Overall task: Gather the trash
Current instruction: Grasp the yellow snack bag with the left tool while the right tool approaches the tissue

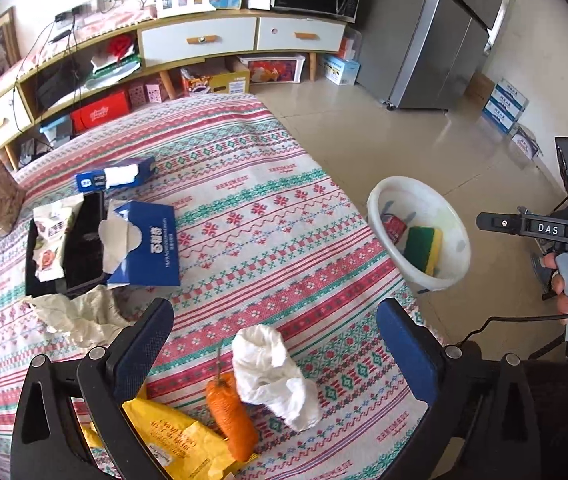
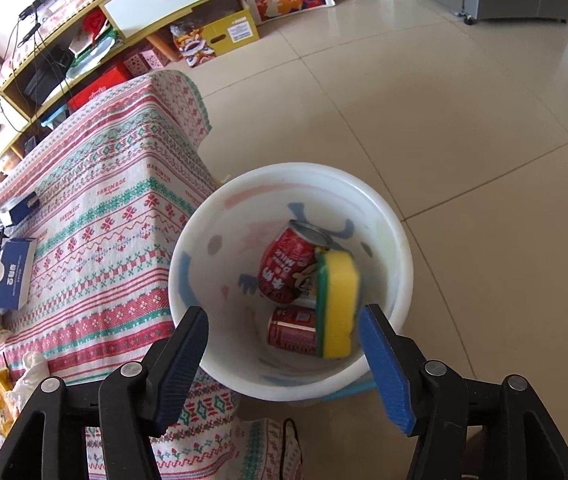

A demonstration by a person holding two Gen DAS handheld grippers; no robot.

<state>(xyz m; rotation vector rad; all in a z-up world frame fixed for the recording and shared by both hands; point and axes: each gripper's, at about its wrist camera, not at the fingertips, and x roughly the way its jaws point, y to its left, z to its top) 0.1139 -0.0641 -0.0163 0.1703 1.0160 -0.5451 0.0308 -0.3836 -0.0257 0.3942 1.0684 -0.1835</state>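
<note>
A white bin (image 2: 388,216) stands on the floor beside the table; it also shows in the left wrist view (image 1: 380,196). Inside lie two red cans (image 2: 284,264) and a yellow-green sponge (image 2: 340,304). My right gripper (image 2: 284,320) is open and empty, right above the bin. My left gripper (image 1: 276,320) is open and empty above the table, with a crumpled white tissue (image 1: 272,372) and an orange carrot toy (image 1: 232,412) between its fingers' line. A yellow wrapper (image 1: 172,436) lies under the left finger. A crumpled beige paper (image 1: 80,316) lies to the left.
The patterned tablecloth (image 1: 264,216) covers the table. On it are a blue tissue box (image 1: 152,244), a black tray (image 1: 80,248) with a snack packet (image 1: 52,240), and a blue carton (image 1: 116,176). A TV cabinet (image 1: 204,36) and fridge (image 1: 444,32) stand behind.
</note>
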